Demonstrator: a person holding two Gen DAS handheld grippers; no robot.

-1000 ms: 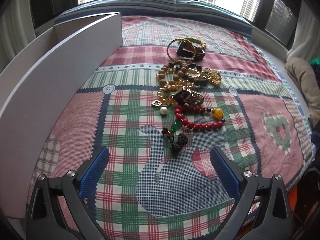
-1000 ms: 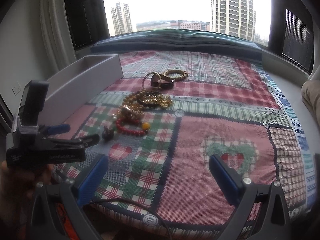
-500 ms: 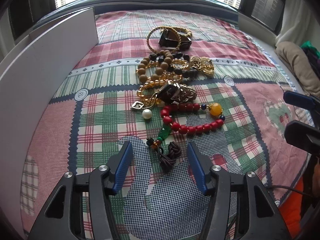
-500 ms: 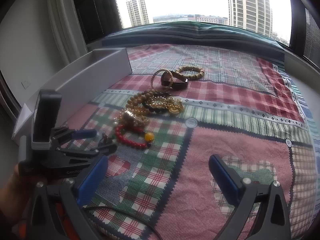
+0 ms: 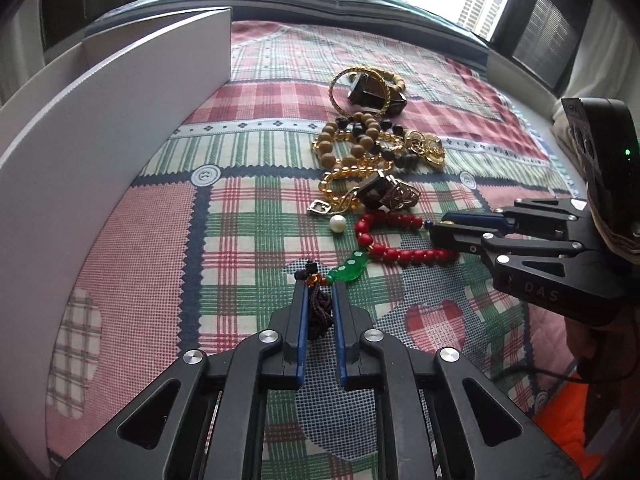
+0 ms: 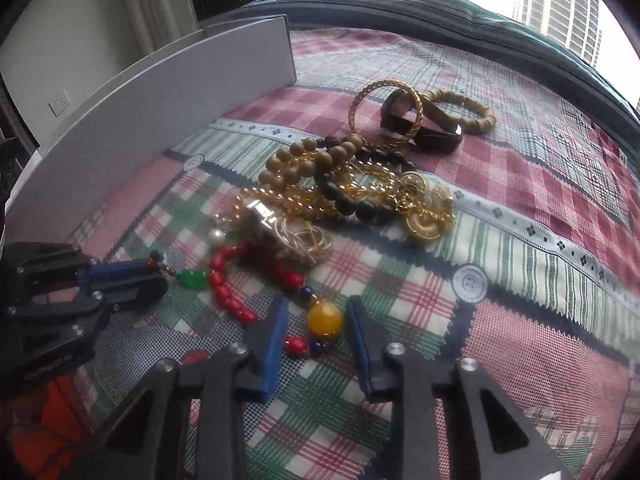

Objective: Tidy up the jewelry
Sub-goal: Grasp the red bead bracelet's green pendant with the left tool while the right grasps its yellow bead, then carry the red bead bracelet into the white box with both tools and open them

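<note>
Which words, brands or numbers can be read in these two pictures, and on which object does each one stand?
"DAS": raised letters on the black body of the right gripper, seen from the left wrist; the rest is cut off.
White print on the body of the left gripper, seen from the right wrist: too blurred to read.
Round button patches on the plaid cloth: a mark, not legible as letters.

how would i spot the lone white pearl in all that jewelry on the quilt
Start at the white box wall along the left of the patchwork quilt, then move right to the near end of the jewelry pile. The pearl lies just left of the red bead bracelet, the only white bead there.
</note>
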